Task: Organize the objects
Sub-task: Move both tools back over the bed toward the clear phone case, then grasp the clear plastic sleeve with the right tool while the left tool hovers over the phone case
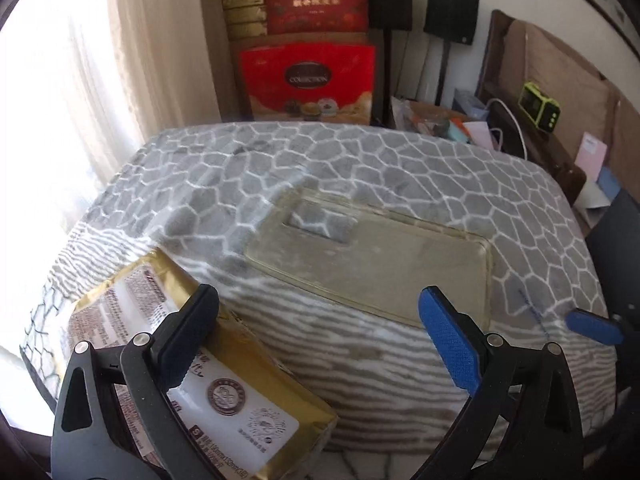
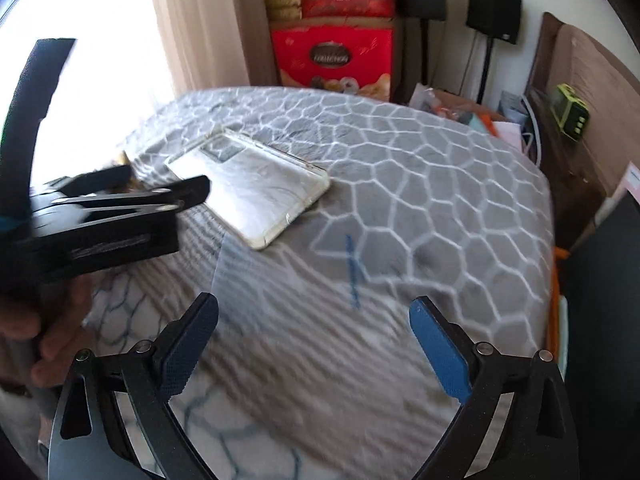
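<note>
Left wrist view: the left gripper [image 1: 316, 332] hangs with jaws released; the gold packet [image 1: 224, 364] lies lower left, the clear phone case [image 1: 376, 264] centre, both loose on the blanket [image 1: 400, 160]. The right gripper [image 2: 314, 344] is spread, empty. Likely nothing sorted yet.

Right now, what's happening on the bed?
A person holds a two-finger gripper in each hand over a grey patterned blanket. Both the left gripper and the right gripper are open and hold nothing. A clear phone case lies flat on the blanket ahead of them. A gold packet lies partly under the left gripper's left finger; contact is unclear. Nothing is picked up yet.
</note>
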`<state>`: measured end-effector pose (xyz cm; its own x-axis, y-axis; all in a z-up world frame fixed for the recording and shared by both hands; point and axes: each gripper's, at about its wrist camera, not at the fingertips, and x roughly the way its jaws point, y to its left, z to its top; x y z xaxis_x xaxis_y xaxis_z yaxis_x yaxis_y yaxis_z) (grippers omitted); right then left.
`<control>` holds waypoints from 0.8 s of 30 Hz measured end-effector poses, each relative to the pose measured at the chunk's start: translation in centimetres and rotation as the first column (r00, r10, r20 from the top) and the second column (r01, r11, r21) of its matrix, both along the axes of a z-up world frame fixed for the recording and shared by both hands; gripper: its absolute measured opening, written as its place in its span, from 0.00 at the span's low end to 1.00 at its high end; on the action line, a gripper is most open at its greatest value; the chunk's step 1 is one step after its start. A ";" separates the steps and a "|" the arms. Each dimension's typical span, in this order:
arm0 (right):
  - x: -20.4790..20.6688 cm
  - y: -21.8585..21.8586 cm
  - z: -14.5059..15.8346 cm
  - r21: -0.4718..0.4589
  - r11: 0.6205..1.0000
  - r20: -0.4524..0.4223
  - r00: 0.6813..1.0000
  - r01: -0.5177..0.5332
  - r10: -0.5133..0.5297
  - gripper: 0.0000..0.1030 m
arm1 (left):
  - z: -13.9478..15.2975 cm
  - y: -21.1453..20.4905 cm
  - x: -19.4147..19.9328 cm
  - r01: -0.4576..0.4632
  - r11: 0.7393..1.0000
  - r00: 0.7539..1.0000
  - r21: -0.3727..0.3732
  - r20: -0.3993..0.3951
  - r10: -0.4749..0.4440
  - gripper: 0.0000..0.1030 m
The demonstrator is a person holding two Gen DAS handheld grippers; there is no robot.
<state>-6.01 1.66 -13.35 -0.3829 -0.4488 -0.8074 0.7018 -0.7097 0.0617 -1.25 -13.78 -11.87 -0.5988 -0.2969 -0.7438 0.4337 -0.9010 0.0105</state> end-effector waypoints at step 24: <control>1.3 -1.6 -0.2 0.015 0.998 -0.069 0.996 0.055 -0.054 0.54 | -0.2 -2.8 0.9 0.009 1.000 1.000 0.008 -0.024 -0.008 0.97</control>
